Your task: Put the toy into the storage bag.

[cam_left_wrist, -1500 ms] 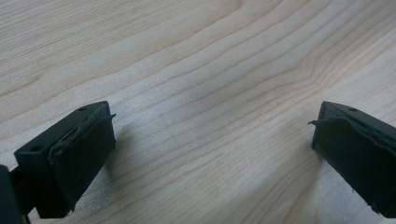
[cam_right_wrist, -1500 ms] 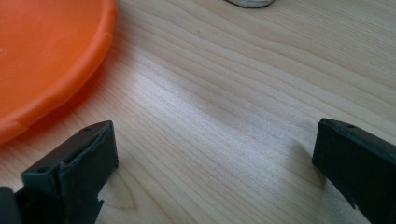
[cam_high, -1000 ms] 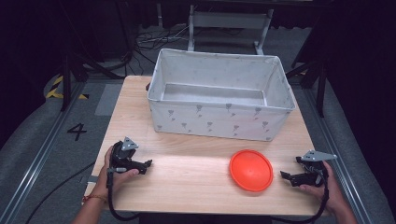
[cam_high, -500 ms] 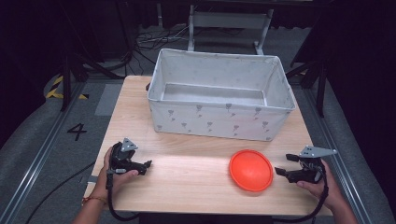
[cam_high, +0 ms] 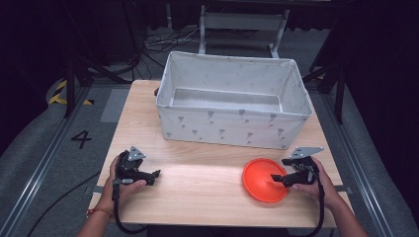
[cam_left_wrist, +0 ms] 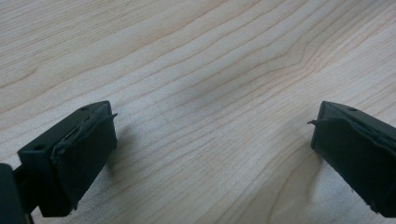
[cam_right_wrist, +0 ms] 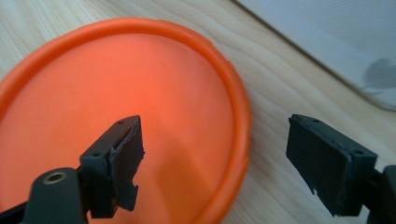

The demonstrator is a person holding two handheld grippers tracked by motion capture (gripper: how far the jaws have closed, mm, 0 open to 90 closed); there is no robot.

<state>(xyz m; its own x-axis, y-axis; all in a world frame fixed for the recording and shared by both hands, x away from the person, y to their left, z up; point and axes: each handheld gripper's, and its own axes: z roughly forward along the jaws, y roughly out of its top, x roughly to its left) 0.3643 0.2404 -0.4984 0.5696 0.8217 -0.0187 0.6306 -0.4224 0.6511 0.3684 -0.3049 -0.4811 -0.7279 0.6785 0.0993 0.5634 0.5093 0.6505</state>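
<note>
The wide-open, empty right gripper is being placed astride the orange plate rim at 3 o'clock, probably for closing, while the open left gripper is being rested empty.

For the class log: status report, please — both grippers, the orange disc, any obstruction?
Left gripper open, over bare table. Right gripper open, jaws straddling the orange disc rim. Fabric bin behind; nothing in between.
</note>
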